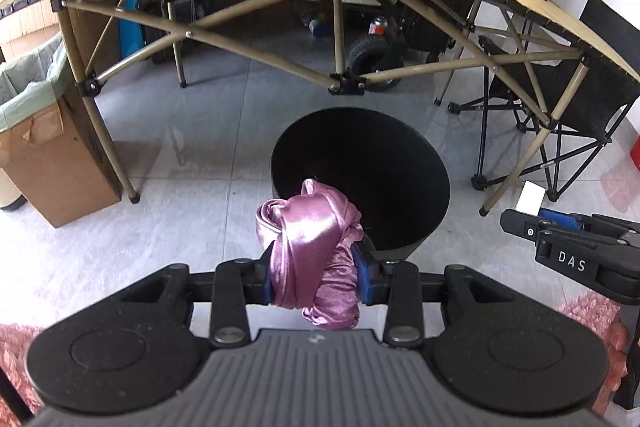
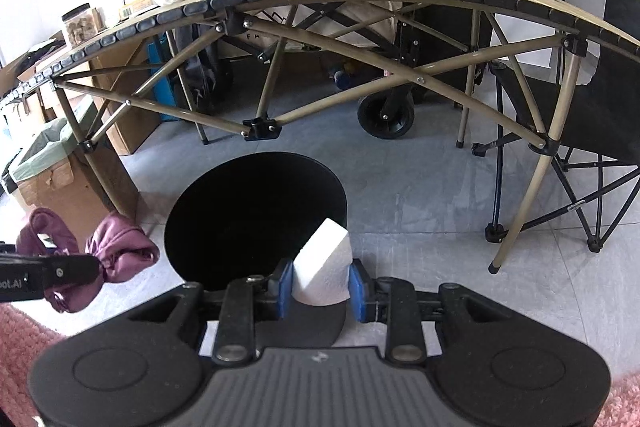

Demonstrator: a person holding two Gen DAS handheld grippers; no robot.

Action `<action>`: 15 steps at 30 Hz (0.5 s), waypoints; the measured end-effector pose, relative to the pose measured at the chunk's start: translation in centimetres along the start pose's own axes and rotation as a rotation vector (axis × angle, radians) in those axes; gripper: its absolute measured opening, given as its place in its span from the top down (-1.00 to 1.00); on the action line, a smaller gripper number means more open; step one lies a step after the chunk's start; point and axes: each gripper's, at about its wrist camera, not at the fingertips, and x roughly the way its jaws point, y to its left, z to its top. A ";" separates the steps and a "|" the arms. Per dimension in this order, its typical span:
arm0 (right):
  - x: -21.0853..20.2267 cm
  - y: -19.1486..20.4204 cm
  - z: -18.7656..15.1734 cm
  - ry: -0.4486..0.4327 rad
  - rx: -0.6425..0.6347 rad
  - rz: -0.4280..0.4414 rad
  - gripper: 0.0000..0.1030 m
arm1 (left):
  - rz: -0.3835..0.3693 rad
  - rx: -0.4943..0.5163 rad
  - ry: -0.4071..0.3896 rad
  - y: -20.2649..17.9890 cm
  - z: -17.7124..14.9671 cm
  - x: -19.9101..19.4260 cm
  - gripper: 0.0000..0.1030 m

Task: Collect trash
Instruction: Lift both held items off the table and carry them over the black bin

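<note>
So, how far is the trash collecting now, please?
Done: nothing can be confirmed, since the inside of the black bin is too dark to read. In hand: the left gripper is shut on the pink satin cloth, and the right gripper is shut on the white paper piece; both appear close to the bin's opening. Left: releasing both into the bin.

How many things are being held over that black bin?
2: a pink satin cloth in the left hand-held gripper, a white tissue in the right hand-held gripper, both near the black bin's rim.
</note>
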 end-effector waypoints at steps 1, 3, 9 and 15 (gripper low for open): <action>0.1 0.0 0.0 0.003 0.001 0.000 0.45 | 0.002 -0.002 0.006 0.0 0.1 0.1 0.28; 0.3 -0.1 0.1 0.010 0.005 -0.001 0.45 | 0.003 -0.005 0.015 0.0 0.2 0.4 0.28; 0.9 -0.3 0.3 0.020 0.009 -0.010 0.45 | 0.008 0.000 0.036 -0.3 0.4 0.8 0.28; 1.6 -0.9 0.4 0.031 0.028 -0.026 0.45 | -0.003 0.003 0.055 -1.2 1.4 1.3 0.28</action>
